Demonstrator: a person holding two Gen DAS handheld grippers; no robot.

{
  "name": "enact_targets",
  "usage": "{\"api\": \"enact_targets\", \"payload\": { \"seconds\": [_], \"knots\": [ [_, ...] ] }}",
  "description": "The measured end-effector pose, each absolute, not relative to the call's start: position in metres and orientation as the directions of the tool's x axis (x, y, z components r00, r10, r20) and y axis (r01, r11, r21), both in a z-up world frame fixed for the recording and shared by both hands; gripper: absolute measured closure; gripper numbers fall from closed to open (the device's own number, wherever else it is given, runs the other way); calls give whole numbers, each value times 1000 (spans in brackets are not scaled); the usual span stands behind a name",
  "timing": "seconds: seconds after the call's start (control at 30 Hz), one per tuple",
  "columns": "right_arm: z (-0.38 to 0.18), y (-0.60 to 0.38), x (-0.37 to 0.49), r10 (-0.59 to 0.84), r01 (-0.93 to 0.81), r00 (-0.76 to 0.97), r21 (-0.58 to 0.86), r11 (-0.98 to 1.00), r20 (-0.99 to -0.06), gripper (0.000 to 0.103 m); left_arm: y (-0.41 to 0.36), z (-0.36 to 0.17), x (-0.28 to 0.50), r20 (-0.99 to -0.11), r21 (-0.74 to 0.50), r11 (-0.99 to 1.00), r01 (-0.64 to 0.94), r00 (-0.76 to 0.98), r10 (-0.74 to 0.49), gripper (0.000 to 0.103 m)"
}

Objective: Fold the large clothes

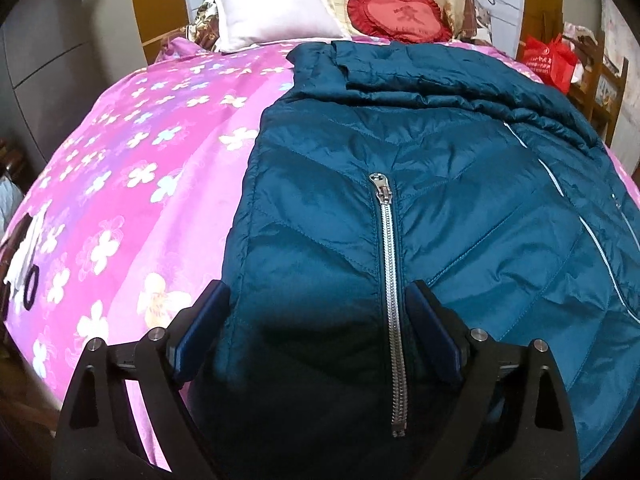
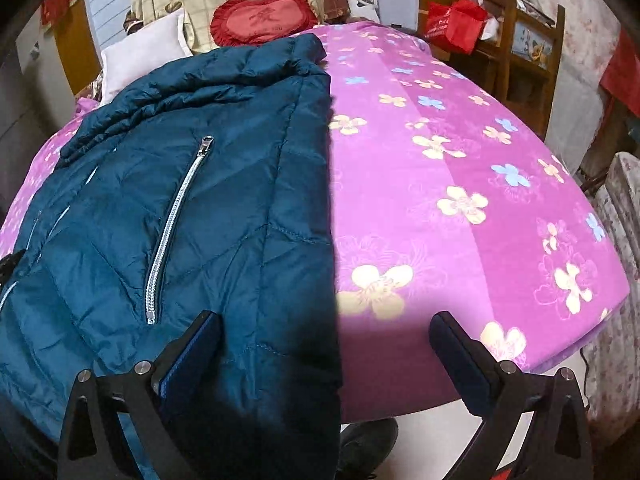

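A teal quilted puffer jacket (image 1: pixel 420 168) lies flat on the pink flowered bed (image 1: pixel 132 184), hem toward me, collar toward the pillows. It has silver pocket zippers (image 1: pixel 390 280). My left gripper (image 1: pixel 318 292) is open, its fingers straddling the jacket's left hem edge. In the right wrist view the jacket (image 2: pixel 192 200) covers the left half of the bed (image 2: pixel 460 200). My right gripper (image 2: pixel 326 322) is open over the jacket's right hem edge; its left finger (image 2: pixel 192 356) is over the fabric, its right finger (image 2: pixel 460 356) over the sheet.
A white pillow (image 1: pixel 272 16) and a red heart cushion (image 1: pixel 400 14) lie at the head of the bed. A red bag (image 2: pixel 452 24) sits on wooden furniture at the right. A white and black item (image 1: pixel 24 264) lies at the bed's left edge.
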State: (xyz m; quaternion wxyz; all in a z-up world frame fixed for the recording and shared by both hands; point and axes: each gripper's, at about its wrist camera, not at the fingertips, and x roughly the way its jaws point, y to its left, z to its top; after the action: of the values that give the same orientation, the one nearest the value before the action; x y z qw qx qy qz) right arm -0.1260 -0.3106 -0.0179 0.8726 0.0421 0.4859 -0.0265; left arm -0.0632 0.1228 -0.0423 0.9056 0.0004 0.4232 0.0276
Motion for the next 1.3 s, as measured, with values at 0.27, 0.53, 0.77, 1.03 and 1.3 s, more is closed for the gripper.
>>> {"api": "enact_targets", "payload": {
  "seconds": [0.27, 0.53, 0.77, 1.03, 1.3],
  "knots": [
    [-18, -309, -125, -14, 84, 531, 37, 996, -847, 0, 129, -44, -62, -771, -18, 998, -58, 636, 23, 8],
    [-18, -308, -126, -14, 77, 537, 33, 996, -843, 0, 129, -45, -62, -770, -18, 998, -60, 637, 24, 7],
    [-18, -308, -126, -15, 76, 539, 31, 997, -842, 0, 129, -45, -62, -770, -18, 998, -60, 638, 24, 7],
    [-18, -307, -127, -15, 75, 538, 30, 997, -843, 0, 130, -45, -62, -766, -20, 998, -60, 642, 23, 6],
    [-16, -316, -125, 14, 80, 516, 65, 995, -857, 0, 167, -33, -70, -787, -141, 989, -42, 611, -87, 4]
  ]
}}
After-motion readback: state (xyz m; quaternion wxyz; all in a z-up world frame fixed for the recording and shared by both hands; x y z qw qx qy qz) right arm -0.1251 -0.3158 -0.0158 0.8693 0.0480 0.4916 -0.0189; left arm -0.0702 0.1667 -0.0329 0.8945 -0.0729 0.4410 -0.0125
